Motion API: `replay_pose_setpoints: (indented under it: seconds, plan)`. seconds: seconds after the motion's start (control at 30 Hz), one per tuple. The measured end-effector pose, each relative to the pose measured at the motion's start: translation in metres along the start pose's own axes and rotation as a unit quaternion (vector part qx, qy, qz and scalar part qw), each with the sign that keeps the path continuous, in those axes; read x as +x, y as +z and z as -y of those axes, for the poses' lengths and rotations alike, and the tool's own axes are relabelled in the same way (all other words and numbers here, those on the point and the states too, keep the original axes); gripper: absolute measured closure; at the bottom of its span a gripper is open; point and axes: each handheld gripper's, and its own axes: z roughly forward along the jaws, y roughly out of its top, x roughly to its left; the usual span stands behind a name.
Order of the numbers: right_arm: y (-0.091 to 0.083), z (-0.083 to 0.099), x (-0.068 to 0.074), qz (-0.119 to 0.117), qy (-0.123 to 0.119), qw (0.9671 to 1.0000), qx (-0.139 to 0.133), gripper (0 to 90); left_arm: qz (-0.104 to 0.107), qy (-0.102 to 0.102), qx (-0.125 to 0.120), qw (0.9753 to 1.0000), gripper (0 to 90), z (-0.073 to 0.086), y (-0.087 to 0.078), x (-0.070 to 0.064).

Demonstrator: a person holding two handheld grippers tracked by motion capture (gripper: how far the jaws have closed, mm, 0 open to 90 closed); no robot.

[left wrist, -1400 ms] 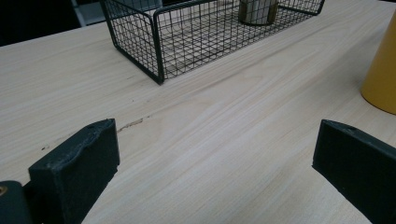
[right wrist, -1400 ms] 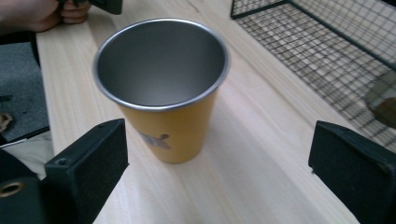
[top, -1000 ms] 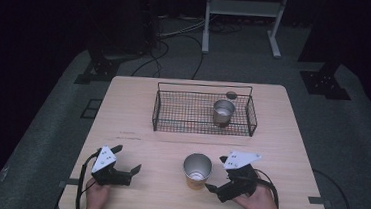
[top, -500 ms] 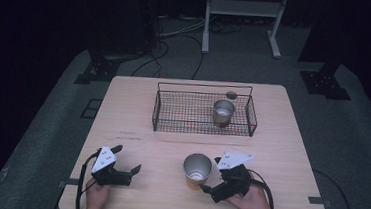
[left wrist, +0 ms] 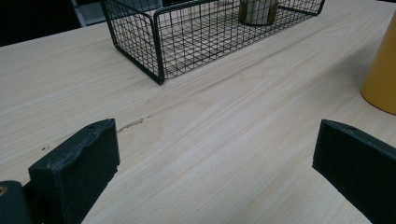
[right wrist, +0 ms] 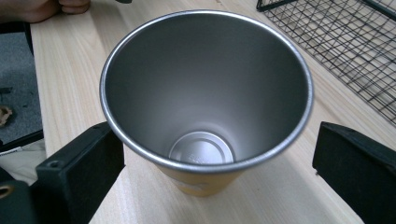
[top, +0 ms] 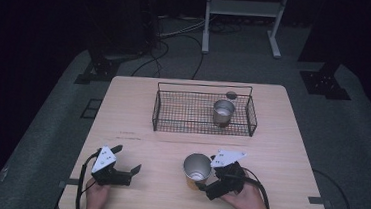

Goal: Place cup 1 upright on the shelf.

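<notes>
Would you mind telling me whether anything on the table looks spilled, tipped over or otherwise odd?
Nothing stands out. The yellow cup stands upright and empty between the right gripper's open jaws, and the other cup stands upright inside the wire basket.

High view is dim overall; only the pale wooden table (top: 170, 148) is lit, apparently from above, and the grey floor and background fall off to near black. Soft, low-contrast, slightly grainy, with fine detail of the black wire mesh basket (top: 203, 113) smeared. Shadows on the table are short and faint. Both gripper views are much brighter, evenly lit, with wood grain crisp. In the right gripper view, the steel-lined yellow cup (right wrist: 205, 93) shows soft grey gradients inside, a bright rim highlight and mild glare on its base. Black jaws at the bottom corners look slightly soft. Lines bend a little toward the edges.
</notes>
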Motion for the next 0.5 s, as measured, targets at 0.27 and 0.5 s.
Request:
replay_pose_setpoints:
  seconds: [0.27, 0.5]
  plan:
    - [0.008, -0.006, 0.001, -0.002, -0.004, 1.0, 0.004, 1.4, 0.0, 0.0, 0.0, 1.0, 0.0, 0.0, 0.0, 0.0]
    - [0.014, -0.013, 0.006, -0.006, -0.014, 0.9999, 0.005, 1.3, 0.0, 0.0, 0.0, 1.0, 0.0, 0.0, 0.0, 0.0]
